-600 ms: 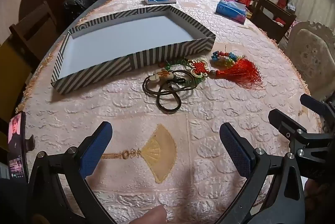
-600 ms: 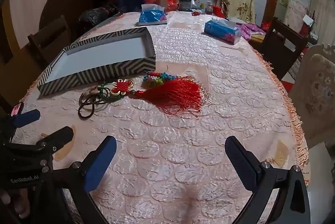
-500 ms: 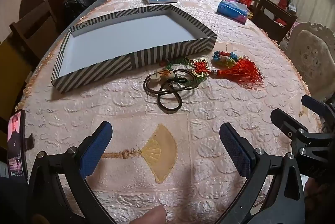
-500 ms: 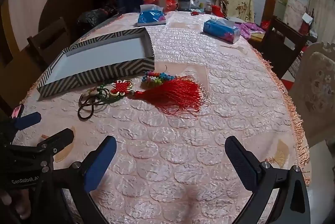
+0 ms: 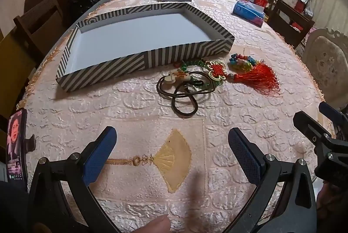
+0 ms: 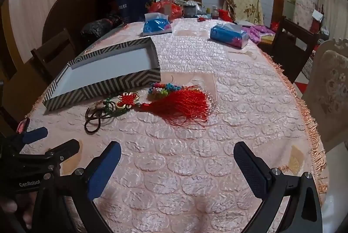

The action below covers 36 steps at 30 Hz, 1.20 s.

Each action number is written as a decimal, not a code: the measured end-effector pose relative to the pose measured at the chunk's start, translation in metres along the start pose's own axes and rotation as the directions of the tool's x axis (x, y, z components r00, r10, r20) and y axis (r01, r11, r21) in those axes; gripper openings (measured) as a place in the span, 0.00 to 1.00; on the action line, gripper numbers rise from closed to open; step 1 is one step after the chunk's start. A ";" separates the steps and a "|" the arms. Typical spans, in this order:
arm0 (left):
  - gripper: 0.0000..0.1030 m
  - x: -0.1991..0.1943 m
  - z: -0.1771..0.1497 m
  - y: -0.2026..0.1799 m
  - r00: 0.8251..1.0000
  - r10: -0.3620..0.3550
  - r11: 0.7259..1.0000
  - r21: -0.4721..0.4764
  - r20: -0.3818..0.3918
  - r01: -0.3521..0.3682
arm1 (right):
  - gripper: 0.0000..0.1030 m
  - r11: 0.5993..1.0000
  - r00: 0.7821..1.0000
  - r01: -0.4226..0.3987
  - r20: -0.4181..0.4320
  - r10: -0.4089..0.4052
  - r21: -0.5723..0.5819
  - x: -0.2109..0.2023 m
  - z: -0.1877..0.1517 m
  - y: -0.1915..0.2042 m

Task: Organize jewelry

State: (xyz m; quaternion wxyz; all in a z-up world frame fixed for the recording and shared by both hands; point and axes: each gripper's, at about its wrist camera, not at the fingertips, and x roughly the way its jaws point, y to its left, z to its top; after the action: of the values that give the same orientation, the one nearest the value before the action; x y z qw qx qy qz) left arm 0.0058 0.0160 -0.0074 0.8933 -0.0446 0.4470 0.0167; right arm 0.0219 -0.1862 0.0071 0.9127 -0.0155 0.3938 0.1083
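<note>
A shallow striped box (image 5: 104,71) (image 6: 121,83) with a bare white floor lies on the pink tablecloth. In front of it lie a dark cord necklace with a pale pendant (image 5: 176,77) (image 6: 93,118), a red knot ornament with a tassel (image 5: 257,78) (image 6: 180,105) and green beads, and a coloured bead bracelet (image 5: 241,62) (image 6: 164,89). My left gripper (image 5: 171,153) is open and empty, short of the necklace. My right gripper (image 6: 177,164) is open and empty, short of the tassel.
Two blue tissue packs (image 6: 157,25) (image 6: 228,33) sit farther back on the table. Bags and bottles crowd the far end. Chairs (image 6: 291,45) stand around the table. A phone (image 5: 15,146) stands at the left edge. The tablecloth fringe (image 6: 313,124) marks the right edge.
Both grippers have moved slightly forward toward the jewelry. Both stay open, and nothing on the table has moved.
</note>
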 end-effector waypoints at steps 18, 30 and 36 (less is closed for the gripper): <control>1.00 0.002 0.000 -0.015 1.000 -0.001 0.997 0.083 0.006 0.001 | 1.00 0.996 0.998 0.060 0.035 -0.058 -0.060 -0.006 0.001 0.008; 1.00 0.003 -0.001 -0.017 1.000 0.004 0.995 0.099 0.013 -0.006 | 1.00 0.999 1.000 0.023 0.009 -0.023 -0.037 -0.006 0.001 0.003; 1.00 0.004 -0.002 -0.018 1.000 0.001 0.996 0.095 0.008 -0.002 | 1.00 0.999 1.000 0.022 0.011 -0.022 -0.039 -0.007 0.001 0.003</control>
State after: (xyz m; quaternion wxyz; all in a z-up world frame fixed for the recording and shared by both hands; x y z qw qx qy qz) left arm 0.0084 -0.0022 -0.0106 0.8962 -0.0018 0.4437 -0.0037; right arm 0.0178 -0.1845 0.0132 0.9154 -0.0373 0.3866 0.1059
